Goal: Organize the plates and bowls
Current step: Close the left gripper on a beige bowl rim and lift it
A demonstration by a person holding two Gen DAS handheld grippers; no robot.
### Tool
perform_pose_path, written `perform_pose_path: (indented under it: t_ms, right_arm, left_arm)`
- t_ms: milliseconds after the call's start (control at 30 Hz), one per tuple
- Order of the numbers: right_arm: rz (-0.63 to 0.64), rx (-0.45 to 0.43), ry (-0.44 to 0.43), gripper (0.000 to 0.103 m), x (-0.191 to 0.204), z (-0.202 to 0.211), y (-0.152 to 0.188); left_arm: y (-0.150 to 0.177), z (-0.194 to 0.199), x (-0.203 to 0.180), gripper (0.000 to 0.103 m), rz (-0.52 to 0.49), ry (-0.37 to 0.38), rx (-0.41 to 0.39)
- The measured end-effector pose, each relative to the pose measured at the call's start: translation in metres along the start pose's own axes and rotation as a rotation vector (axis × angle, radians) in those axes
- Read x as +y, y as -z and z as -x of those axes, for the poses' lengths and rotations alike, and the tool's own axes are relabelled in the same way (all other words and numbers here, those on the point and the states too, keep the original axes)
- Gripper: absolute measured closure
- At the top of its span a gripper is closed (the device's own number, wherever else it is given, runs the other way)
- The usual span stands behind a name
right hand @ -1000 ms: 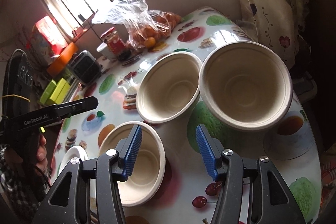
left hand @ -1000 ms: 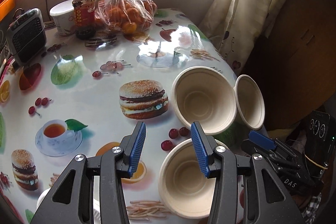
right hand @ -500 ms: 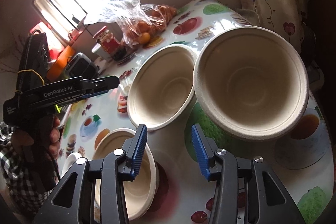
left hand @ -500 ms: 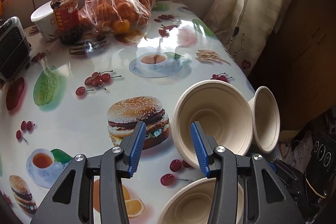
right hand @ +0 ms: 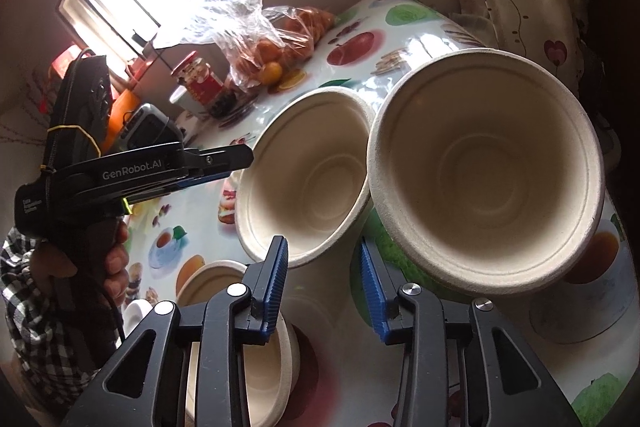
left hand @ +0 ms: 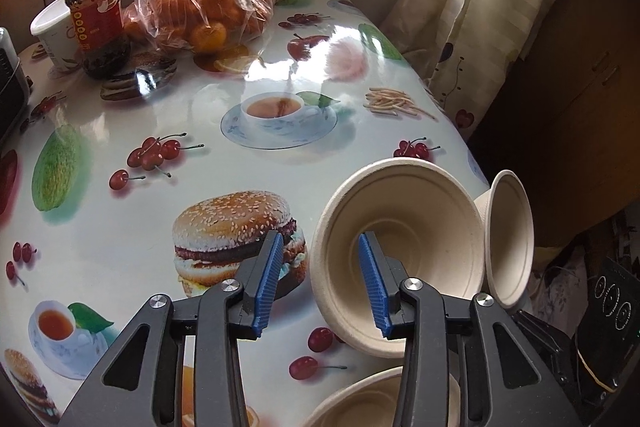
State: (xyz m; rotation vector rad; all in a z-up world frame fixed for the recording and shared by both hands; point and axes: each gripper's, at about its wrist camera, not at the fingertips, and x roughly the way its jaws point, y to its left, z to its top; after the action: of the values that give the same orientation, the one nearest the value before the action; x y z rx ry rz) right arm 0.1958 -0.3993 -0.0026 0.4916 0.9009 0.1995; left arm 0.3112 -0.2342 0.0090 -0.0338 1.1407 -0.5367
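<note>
Left wrist view: the left gripper (left hand: 318,281), jaws just narrowed, is seen straddling the middle bowl's (left hand: 404,247) rim, unclamped. The right gripper (right hand: 322,285), likewise narrowed, is held empty between bowls on the desk (left hand: 132,223).

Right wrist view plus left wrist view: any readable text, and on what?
"GenRobot.AI": white lettering on the side of the left tongs, read in the right wrist view.
Small white print on the left tongs' handle block: too small to read.
Red label on the jar: gold marks and characters, too blurred to read.
White cup behind the jar: faint print, unreadable.
</note>
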Motion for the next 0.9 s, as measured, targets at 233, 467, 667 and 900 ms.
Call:
perform_pose_path:
  t_ms: [233,467,667,900]
  right_arm:
    - [0.000,0.004,-0.001,0.077,-0.0002,-0.0049,-0.0027]
    - [0.000,0.004,0.002,0.079,0.0012,-0.0067,-0.0034]
    - [0.000,0.005,0.000,0.079,0.0012,-0.0073,-0.0035]
    - [0.002,0.000,-0.008,0.079,0.0044,-0.0104,-0.0047]
  left_arm:
    - [-0.0003,-0.0080,-0.0013,0.080,-0.002,0.006,0.018]
    - [0.0003,-0.0095,0.0005,0.088,0.002,0.013,0.024]
    - [0.0004,-0.0086,0.0019,0.088,0.005,0.012,0.023]
    - [0.0016,-0.0018,0.0036,0.088,0.009,0.009,0.012]
